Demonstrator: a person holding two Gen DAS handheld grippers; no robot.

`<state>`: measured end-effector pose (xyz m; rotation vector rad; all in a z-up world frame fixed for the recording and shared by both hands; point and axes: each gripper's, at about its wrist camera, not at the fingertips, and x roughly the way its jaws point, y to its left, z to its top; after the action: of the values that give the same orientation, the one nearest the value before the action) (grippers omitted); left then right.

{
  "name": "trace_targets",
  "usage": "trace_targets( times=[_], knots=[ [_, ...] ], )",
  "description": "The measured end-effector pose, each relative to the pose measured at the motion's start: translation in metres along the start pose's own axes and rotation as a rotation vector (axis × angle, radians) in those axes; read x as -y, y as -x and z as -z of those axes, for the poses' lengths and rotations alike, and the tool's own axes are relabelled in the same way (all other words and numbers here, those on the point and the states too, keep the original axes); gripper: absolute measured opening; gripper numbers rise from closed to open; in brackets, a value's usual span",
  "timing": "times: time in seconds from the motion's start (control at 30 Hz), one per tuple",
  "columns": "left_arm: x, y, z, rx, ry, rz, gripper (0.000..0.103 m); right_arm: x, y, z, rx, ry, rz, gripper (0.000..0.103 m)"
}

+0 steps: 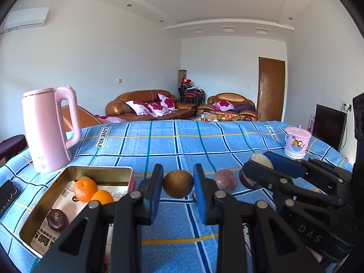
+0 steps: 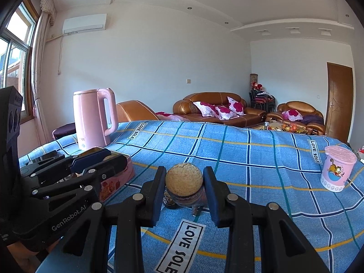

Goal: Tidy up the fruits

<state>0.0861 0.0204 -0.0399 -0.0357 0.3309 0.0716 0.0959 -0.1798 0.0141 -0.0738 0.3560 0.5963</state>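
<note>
Left gripper [image 1: 178, 185] is clamped on the brown fruit [image 1: 178, 183], right gripper [image 2: 183, 185] on the cut fruit [image 2: 183, 183], both mid-table near the tin [image 1: 41, 207]. Small, firm, round; you'll want pads across the widest part.

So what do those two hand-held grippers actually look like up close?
Both are matte black plastic linkages with round silver pivot pins and flat blue pads inside the fingers. The left hand-held gripper carries white "GenRobot.AI" lettering on its side; the right hand-held gripper shows embossed "DAS". No cables or sleeves are visible.
</note>
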Motion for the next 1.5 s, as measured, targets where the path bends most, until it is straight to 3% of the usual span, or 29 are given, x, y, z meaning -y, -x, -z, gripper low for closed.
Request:
trace_targets(
  times=[1.5],
  knots=[
    [-0.116, 0.025, 0.005, -0.036, 0.110, -0.223, 0.028, -0.118, -0.051, -0.016, -0.046, 0.126, -0.203, 0.036]
  ],
)
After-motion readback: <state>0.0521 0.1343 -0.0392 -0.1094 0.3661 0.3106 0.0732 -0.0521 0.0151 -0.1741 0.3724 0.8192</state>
